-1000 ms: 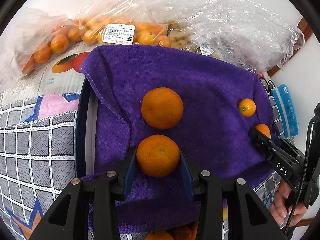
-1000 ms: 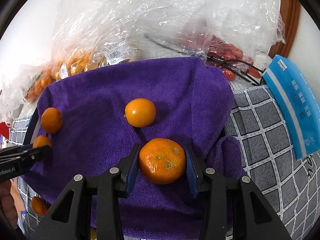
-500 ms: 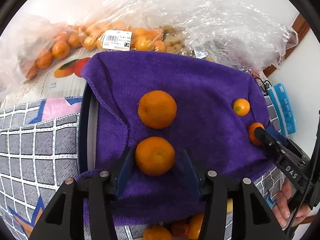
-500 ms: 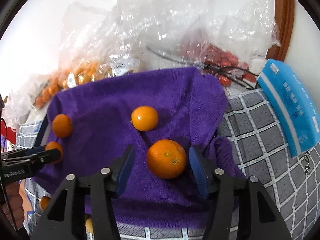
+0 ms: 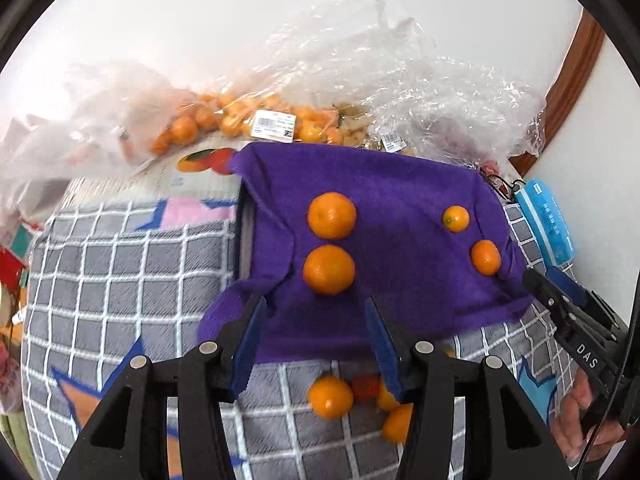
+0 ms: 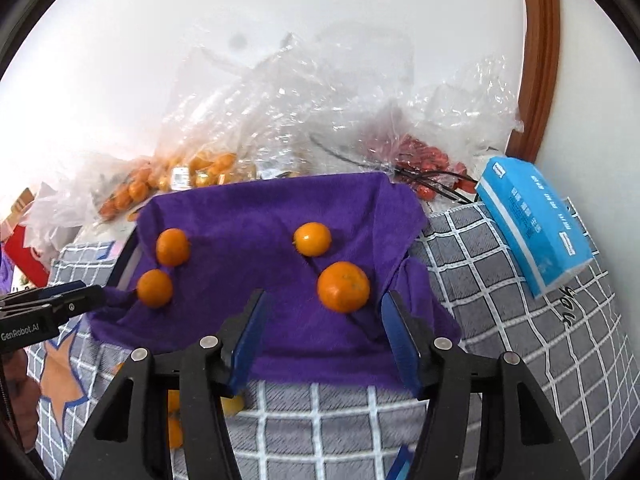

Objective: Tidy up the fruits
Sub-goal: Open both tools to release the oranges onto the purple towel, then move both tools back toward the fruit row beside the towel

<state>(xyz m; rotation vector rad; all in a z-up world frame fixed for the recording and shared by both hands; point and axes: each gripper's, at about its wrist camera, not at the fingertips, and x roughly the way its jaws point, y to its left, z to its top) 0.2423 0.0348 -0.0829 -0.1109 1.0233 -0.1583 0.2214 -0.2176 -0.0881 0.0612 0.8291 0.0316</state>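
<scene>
A purple towel [image 5: 392, 240] covers a tray and carries several oranges. In the left wrist view two large oranges [image 5: 329, 269] [image 5: 331, 215] lie at the left, two smaller ones [image 5: 455, 218] [image 5: 485, 257] at the right. My left gripper [image 5: 314, 342] is open and empty, pulled back from the near orange. My right gripper [image 6: 324, 338] is open and empty, behind the orange [image 6: 343, 286] it faces; it also shows in the left wrist view [image 5: 560, 304]. More loose oranges [image 5: 330, 397] lie on the checked cloth below the towel.
Clear plastic bags of small oranges [image 5: 224, 120] and red fruit [image 6: 420, 156] stand behind the towel against the wall. A blue tissue pack [image 6: 532, 216] lies at the right. The grey checked cloth [image 5: 120, 280] spreads to the left and front.
Both grippers opened, let go of their oranges on the towel, and drew back and up. The two released oranges stay where they were set.
</scene>
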